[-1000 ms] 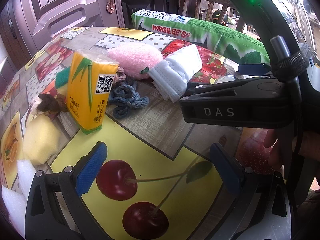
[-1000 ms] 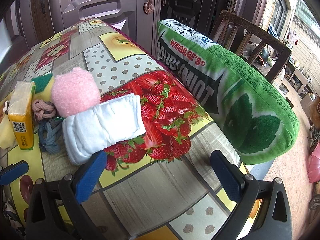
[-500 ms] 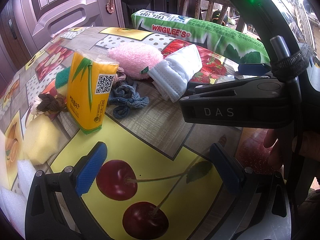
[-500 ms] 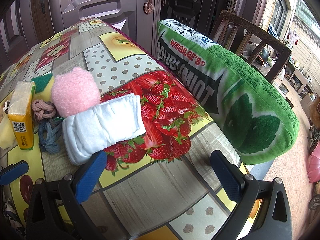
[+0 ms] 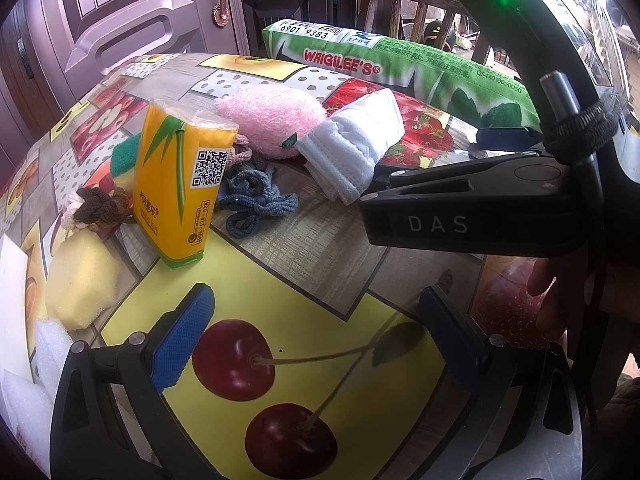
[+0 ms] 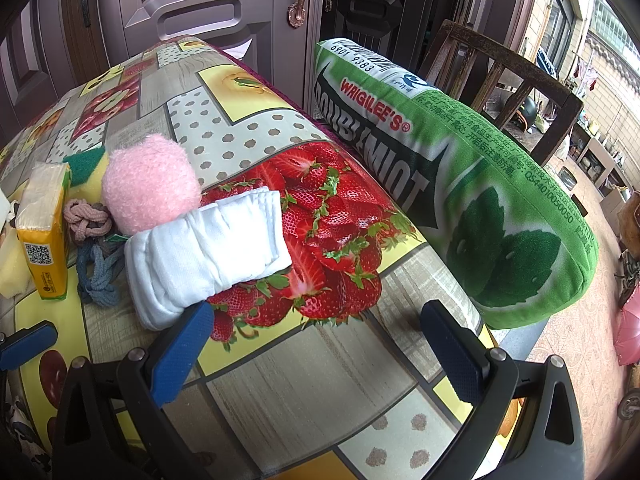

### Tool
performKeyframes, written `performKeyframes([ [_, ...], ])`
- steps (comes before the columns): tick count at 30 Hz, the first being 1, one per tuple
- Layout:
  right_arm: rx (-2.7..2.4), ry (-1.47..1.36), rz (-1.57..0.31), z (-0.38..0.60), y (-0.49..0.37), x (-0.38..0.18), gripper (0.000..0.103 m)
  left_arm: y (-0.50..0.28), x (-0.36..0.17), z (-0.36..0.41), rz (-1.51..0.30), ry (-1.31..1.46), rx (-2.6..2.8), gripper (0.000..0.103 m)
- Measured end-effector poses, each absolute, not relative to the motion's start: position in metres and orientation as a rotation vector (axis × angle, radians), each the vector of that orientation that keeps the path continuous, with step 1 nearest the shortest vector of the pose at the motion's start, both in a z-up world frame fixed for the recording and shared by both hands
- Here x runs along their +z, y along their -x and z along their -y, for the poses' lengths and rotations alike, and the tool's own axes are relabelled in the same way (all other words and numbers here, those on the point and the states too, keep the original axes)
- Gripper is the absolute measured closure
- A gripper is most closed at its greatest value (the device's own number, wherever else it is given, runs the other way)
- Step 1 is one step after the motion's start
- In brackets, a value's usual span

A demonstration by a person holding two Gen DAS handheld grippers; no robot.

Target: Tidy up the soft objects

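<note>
On the fruit-print tabletop [image 5: 320,240] the soft things sit in one loose cluster: yellow tissue pack [image 5: 178,184] upright, pink puff [image 5: 272,120] behind it, folded white cloth [image 5: 354,148] leaning on the puff, blue hair ties [image 5: 256,200] between pack and cloth, brown hair ties [image 5: 100,204] and yellow sponge [image 5: 80,276] to the left. Long green pillow [image 6: 460,176] lies along the far edge. Left tongs [image 5: 316,328] spread wide, nothing between them, low over the cherry print, near the tissue pack but apart from it. Right tongs [image 6: 320,348] also spread and empty, left pad just beside the cloth's near end. Nothing gripped yet, so I'd judge the step is picking a first item; the cloth looks the likely one for the right side. To do it well: shift left so the roll is centred between the pads, close across its short width, squeeze gently since it'll compress and could unfold, lift straight so the puff doesn't roll. Views differ: left view shows the sponge, the brown ties, white foam blocks [image 5: 24,360] at the left edge, plus the right tool body and the person's fingers [image 5: 548,292] on it. Right view shows the pillow's full length overhanging the tabletop edge, a wooden chair [image 6: 500,76] behind it, pink hair ties [image 6: 86,220] under the puff. No bin or target spot visible in either.
</note>
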State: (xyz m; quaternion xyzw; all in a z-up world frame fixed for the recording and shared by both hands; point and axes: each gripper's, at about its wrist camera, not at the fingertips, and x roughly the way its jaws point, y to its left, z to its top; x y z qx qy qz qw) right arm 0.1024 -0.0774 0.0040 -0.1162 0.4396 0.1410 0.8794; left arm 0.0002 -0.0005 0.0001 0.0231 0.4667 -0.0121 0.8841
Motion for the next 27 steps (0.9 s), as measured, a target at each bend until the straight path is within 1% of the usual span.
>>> performKeyframes([
  [27,0.347,0.268,-0.910,0.086,-0.103,0.008,0.000,0.000,0.000,0.000,-0.971,-0.049,-0.025,0.001],
])
